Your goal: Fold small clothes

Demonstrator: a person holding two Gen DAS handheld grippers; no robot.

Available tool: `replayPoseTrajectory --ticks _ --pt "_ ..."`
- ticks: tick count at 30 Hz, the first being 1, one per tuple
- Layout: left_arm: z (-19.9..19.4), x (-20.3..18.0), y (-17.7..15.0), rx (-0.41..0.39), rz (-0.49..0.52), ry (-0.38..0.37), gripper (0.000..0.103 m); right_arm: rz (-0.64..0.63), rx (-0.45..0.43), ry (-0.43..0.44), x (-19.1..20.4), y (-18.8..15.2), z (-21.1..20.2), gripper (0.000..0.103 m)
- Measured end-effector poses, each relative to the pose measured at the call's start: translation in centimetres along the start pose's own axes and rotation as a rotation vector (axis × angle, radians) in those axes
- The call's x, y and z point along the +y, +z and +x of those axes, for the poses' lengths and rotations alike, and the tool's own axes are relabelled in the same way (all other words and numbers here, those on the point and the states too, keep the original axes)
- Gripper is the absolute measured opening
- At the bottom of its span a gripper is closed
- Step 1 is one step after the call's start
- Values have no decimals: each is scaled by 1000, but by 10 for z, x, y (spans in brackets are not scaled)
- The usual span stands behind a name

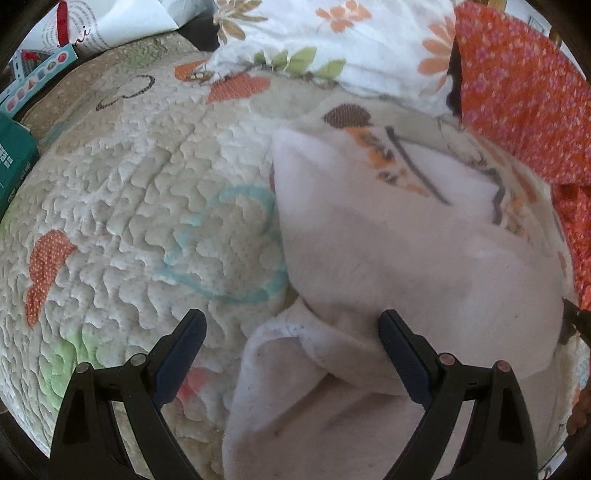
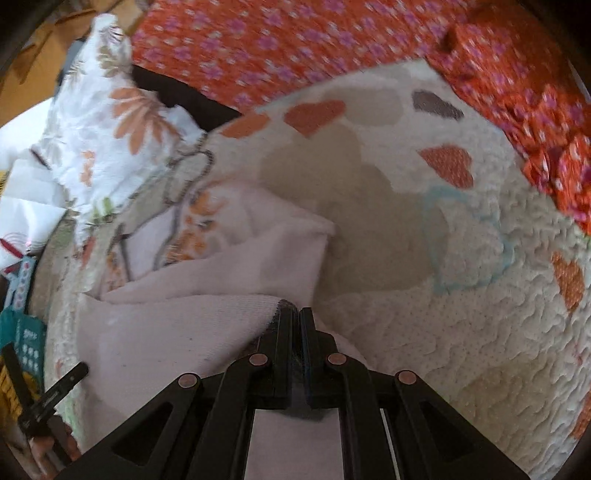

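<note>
in the right wrist view the right tool is nearest, its two black fingers pressed together on a corner of the pale pink garment, so it holds the cloth at the edge. from this corner the garment runs to the left and away, with a folded layer rising behind the fingers and a far edge ending near the middle of the view. a small part of the left tool shows at the lower left, beside the cloth.

in the left wrist view the left tool stands wide, holding nothing; its right finger lies on the pale pink garment and its left finger is over the bare quilt. the garment lies on the quilt in the right half of this view, its long axis going from the near bottom edge up and away to the right. a thicker hem crosses between the fingers.

the quilt under it is cream, stitched, with orange hearts and a light blue heart outline. farther away lie a white cloth with orange flowers and an orange-red flowered fabric. at the far left are a teal box and a paper with print.
</note>
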State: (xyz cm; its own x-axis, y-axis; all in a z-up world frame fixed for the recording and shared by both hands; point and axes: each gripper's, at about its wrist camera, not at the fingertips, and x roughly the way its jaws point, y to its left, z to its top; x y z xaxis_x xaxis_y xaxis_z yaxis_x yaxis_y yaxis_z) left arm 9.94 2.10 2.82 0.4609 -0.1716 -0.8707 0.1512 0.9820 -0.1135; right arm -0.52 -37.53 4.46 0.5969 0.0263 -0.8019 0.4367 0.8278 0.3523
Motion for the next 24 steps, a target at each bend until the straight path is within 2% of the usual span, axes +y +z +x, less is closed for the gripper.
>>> replayPoseTrajectory --ticks 4,5,7,10,14,18,22,23,24 --pt "8 9 -1 44 -42 -35 92 -1 -28 -66 -3 1 1 8" --pt "7 11 0 42 -51 -40 89 -3 -43 -115 -4 1 -1 9" --pt "3 14 0 40 -65 -57 79 16 -61 -145 -11 2 -5 10" --pt "-3 18 0 33 -104 -101 77 95 -69 -72 -25 2 -17 24" --pt "-9 18 -2 34 -102 -122 77 122 -25 65 -27 -9 -28 28" --pt "-4 15 -5 51 -87 -105 77 47 36 53 -14 -28 -22 35" --pt "-4 10 -6 42 -71 -83 77 11 84 47 -7 -39 0 36" --pt "-4 9 -6 41 -67 -78 77 12 95 56 -6 -41 5 31" --pt "-4 8 -6 39 -63 -73 77 12 98 57 -6 -41 8 16"
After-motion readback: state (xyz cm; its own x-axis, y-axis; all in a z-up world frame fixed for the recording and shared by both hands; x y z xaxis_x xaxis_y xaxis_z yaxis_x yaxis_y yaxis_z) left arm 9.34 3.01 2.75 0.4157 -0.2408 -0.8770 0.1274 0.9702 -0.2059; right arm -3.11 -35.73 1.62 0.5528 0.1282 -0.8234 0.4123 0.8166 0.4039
